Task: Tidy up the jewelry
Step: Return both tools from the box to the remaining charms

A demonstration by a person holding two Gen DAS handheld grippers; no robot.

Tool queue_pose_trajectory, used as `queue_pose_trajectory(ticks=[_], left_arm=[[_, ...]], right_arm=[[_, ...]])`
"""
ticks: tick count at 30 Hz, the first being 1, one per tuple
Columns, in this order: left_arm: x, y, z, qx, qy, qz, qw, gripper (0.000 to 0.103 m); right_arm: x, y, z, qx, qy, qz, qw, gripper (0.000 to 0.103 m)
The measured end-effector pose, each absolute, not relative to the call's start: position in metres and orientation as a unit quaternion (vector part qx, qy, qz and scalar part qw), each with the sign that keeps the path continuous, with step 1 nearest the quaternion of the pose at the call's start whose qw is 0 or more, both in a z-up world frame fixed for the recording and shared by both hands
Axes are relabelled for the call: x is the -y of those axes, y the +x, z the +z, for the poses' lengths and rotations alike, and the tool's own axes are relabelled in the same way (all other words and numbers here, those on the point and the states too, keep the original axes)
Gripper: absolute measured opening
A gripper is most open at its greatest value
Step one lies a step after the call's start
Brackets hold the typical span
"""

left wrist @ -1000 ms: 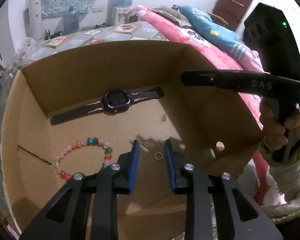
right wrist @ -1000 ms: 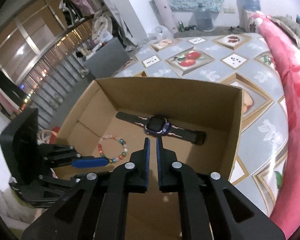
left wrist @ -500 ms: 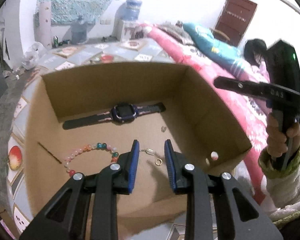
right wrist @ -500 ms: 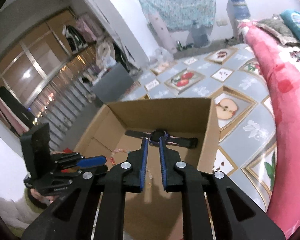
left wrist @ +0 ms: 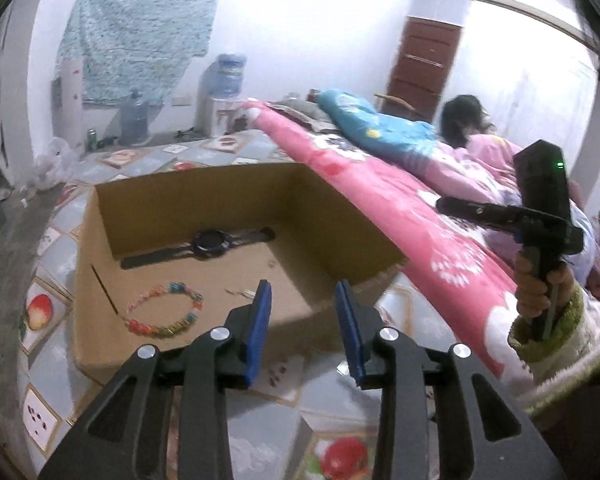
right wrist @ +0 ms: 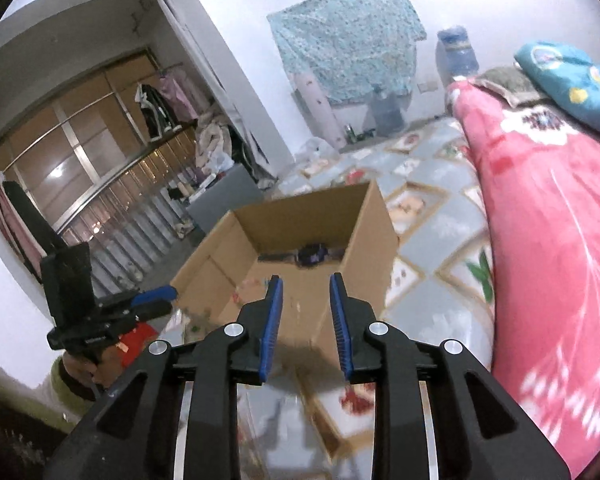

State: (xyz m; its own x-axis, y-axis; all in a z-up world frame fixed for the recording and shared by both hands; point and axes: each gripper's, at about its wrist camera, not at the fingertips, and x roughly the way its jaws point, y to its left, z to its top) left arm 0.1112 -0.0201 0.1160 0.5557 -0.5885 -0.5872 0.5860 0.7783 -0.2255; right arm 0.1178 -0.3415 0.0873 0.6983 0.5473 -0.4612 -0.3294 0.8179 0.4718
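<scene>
I have both grippers back from the cardboard box [left wrist: 204, 200] on the floor, where the smartwatch [left wrist: 210, 242] and beaded bracelet [left wrist: 164, 312] lie apart. Left gripper [left wrist: 303, 328] and right gripper [right wrist: 305, 320] hold nothing, their fingers opening, likely for another piece.

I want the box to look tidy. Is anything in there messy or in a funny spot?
Nothing looks broken or spilled. The watch lies flat along the back wall of the box, and the bead bracelet lies in a loop near the front. A few tiny bits sit loose on the bottom beside the bracelet.
</scene>
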Motion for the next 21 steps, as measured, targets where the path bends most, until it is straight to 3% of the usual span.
queue_pose_trajectory(ticks=[10,21], left_arm=[[0.049,0.079,0.070,-0.388,0.024,-0.356,0.850,0.035],[0.098,0.081,-0.004,-0.417,0.135,-0.321,0.840,0.035]], right_arm=[[0.294,0.098,0.014,-0.408,0.148,0.233,0.870,0.026],[0.259,0.101,-0.020,-0.443,0.089,0.220,0.865,0.026]])
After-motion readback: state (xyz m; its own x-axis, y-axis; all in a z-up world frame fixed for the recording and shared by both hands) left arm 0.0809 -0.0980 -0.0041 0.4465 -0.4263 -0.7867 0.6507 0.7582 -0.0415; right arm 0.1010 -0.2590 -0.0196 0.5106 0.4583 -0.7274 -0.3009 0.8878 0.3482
